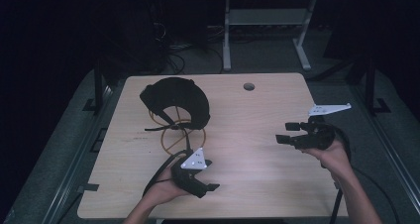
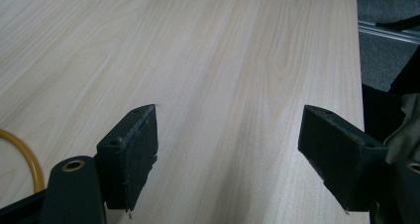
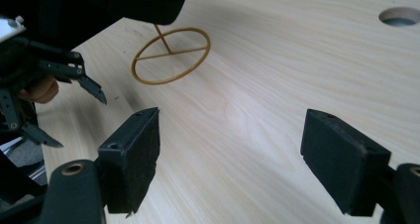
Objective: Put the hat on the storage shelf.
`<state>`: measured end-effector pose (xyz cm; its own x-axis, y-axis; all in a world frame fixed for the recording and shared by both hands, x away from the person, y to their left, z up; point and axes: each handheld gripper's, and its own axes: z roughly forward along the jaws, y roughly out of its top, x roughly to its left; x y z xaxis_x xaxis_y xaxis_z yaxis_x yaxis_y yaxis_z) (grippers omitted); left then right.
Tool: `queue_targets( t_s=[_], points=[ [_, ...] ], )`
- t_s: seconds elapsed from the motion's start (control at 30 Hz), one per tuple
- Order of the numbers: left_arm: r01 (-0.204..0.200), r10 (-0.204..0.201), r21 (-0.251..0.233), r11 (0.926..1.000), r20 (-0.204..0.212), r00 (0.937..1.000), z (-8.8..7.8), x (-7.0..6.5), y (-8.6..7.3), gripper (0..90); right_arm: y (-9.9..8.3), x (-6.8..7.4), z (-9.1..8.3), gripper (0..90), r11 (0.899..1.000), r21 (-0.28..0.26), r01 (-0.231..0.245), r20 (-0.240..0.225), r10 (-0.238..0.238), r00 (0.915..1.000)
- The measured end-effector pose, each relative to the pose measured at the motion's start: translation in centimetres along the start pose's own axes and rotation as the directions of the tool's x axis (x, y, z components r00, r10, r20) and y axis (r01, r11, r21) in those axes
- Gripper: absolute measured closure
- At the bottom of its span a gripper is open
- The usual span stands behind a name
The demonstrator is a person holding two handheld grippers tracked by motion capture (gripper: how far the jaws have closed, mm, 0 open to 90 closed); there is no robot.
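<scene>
A black cap-like headpiece point(image 1: 176, 99) sits on a yellow wire stand point(image 1: 177, 135) at the left back of the wooden table point(image 1: 257, 110). My left gripper point(image 1: 210, 175) is held near the front edge, just in front of the stand, open with bare wood between its jaws point(image 2: 228, 135). A curve of the yellow stand point(image 2: 30, 160) shows at its left. My right gripper point(image 1: 285, 133) hovers at the right side, pointing left, open and holding nothing point(image 3: 230, 135). Ahead of it lie the stand's ring point(image 3: 171, 55), the dark headpiece point(image 3: 124, 1) and the left gripper point(image 3: 79, 121).
A round cable hole point(image 1: 249, 86) is cut in the table's far side point(image 3: 400, 16). Beyond the table stands a grey desk frame point(image 1: 265, 21), with cables point(image 1: 173, 50) on the floor. Metal rails point(image 1: 74, 164) run along the table's sides.
</scene>
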<state>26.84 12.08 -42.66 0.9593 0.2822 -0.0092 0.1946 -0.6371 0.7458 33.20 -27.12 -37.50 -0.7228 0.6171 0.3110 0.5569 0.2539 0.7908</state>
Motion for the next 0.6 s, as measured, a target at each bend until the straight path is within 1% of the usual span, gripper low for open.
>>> queue_targets(
  t_s=[0.13, 0.3, 0.4, 0.6],
  points=[
    [0.006, -0.006, -0.002, 1.0, -0.003, 1.0, -0.1, 0.1, -0.1, 23.2, -1.0, -0.3, -0.4, 22.2, 1.0, 0.002, -0.02, 0.003, 0.02, 0.9998],
    [0.006, -0.006, -0.004, 1.0, -0.005, 1.0, -0.2, 0.2, -0.1, 23.2, -2.0, -0.4, -0.9, 21.6, 1.0, -0.004, -0.031, 0.006, 0.031, 0.9995],
    [0.021, -0.022, -0.015, 0.9997, -0.002, 0.9998, -0.3, 0.3, -0.1, 23.1, -2.7, -0.4, -1.2, 21.4, 0.999, -0.005, -0.036, 0.011, 0.036, 0.9993],
    [0.028, -0.028, -0.021, 0.9994, -0.005, 0.9996, -0.5, 0.3, -0.1, 23.1, -4.5, -0.5, -1.6, 21.1, 0.999, -0.006, -0.051, 0.013, 0.051, 0.9986]
  ],
)
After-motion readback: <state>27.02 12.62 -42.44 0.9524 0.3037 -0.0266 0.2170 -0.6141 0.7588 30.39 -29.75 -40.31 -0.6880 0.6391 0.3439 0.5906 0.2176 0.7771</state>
